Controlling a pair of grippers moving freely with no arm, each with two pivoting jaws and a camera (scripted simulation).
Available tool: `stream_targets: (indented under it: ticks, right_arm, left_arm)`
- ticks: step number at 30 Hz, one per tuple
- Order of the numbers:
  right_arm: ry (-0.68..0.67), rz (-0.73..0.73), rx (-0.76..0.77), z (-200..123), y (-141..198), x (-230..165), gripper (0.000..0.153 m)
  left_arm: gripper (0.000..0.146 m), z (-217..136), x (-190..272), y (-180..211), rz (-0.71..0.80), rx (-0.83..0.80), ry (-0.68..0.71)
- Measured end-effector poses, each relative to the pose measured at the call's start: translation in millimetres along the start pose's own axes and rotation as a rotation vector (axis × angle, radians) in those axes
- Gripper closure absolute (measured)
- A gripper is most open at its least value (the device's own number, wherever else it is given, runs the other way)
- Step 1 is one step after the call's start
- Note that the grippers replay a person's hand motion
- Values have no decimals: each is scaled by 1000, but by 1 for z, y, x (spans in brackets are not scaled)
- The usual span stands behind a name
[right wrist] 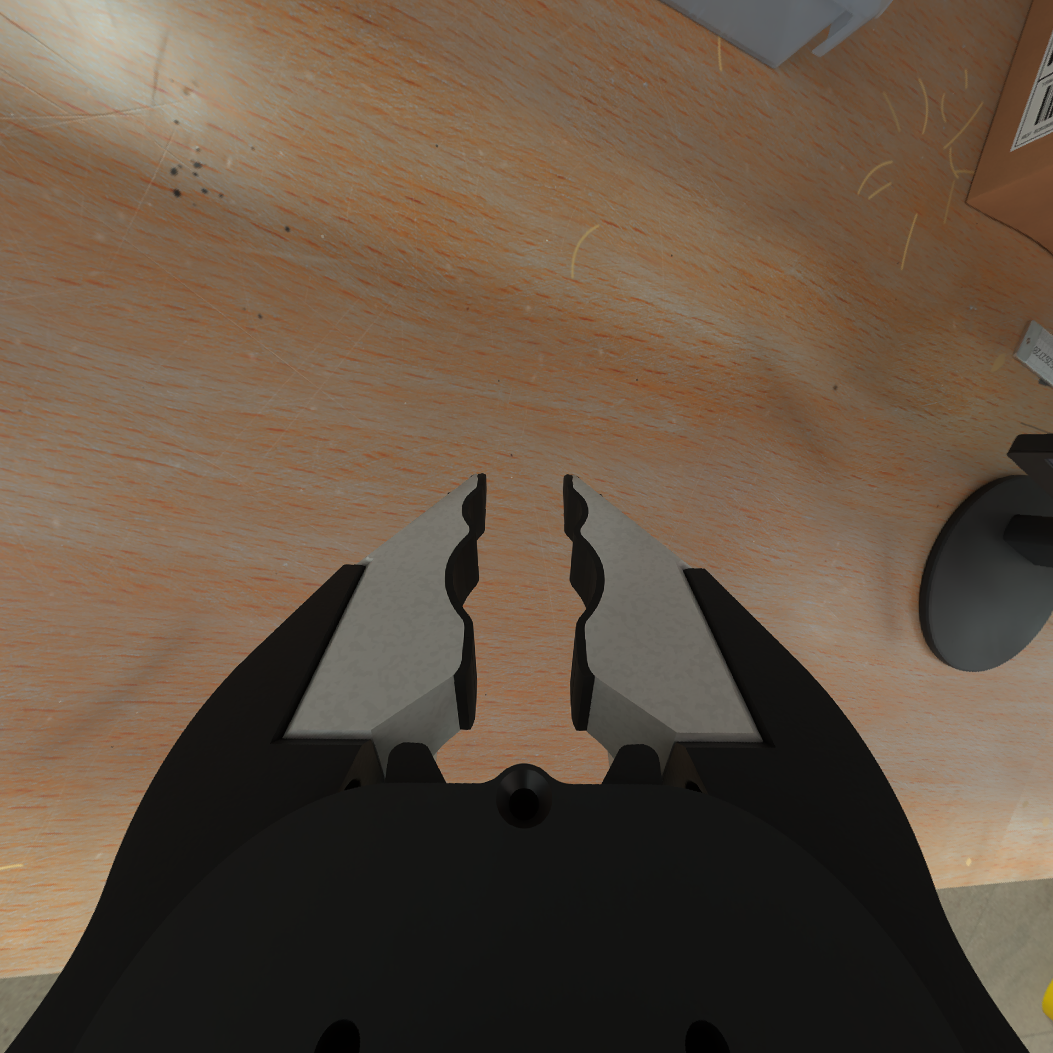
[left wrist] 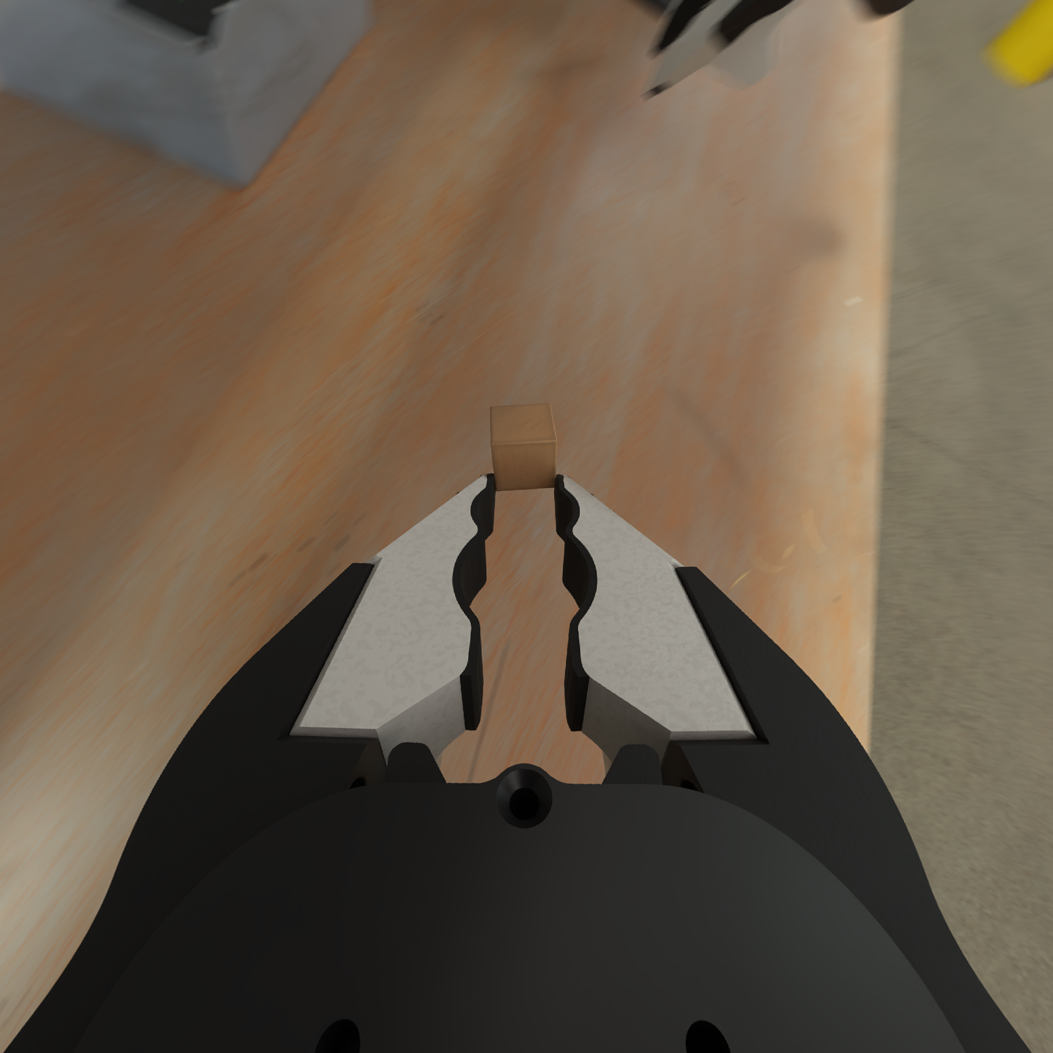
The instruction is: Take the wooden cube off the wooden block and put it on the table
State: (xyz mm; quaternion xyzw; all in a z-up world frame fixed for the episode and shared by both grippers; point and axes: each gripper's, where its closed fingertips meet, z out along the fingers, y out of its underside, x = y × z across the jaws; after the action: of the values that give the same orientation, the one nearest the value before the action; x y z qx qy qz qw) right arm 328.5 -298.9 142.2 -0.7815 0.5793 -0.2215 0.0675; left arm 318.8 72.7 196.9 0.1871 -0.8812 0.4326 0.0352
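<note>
In the left wrist view, a small light wooden cube (left wrist: 522,450) sits pinched between the tips of my left gripper (left wrist: 523,483), which is shut on it and holds it above the wooden table (left wrist: 342,370). The table beneath looks blurred. The wooden block is not in view. My right gripper (right wrist: 524,484) is open and empty, pointing down at a bare part of the table (right wrist: 399,313). It also shows blurred at the top right of the left wrist view (left wrist: 712,45).
A grey box (left wrist: 171,97) stands at the far left. The table's edge (left wrist: 883,399) runs down the right, with floor and a yellow thing (left wrist: 1025,45) beyond. The right wrist view shows a cardboard box (right wrist: 1020,142), a black round stand (right wrist: 980,575) and a small grey tag (right wrist: 1040,353).
</note>
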Motion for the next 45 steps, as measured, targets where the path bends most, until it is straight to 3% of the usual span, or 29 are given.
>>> stream_targets:
  ticks: [2,5,9,13,28,29,31,32,35,38,41,45]
  right_arm:
    - [3,-1,-4,1,1,0,126]
    - [6,-11,-19,2,2,0,126]
    - [-2,-24,-25,3,2,-3,126]
    - [-10,-31,-26,4,2,-4,126]
    - [-20,-32,-69,13,9,-1,126]
    - [-16,-29,-70,13,10,0,126]
    - [-13,-21,-63,11,11,3,126]
    - [-11,-17,-56,10,11,4,126]
    - [-2,-6,-34,6,10,8,126]
    - [7,-7,-13,3,8,11,126]
    - [7,-26,-4,3,4,8,126]
    - [-7,-66,-20,10,-1,0,126]
  left_arm:
    - [126,47,34,-5,18,-39,100]
    - [126,114,51,37,150,-384,55]
    - [126,163,65,63,157,-480,75]
    - [126,179,55,80,234,-559,-24]
    - [126,195,50,93,256,-584,0]
    - [125,193,49,91,258,-578,0]
    - [91,181,48,79,261,-542,-12]
    - [84,170,46,67,261,-500,-18]
    - [82,111,30,21,245,-311,-84]
    - [82,27,-18,-9,173,-95,-266]
    - [83,-34,-82,9,66,18,-438]
    - [90,-49,-153,53,-112,-21,-463]
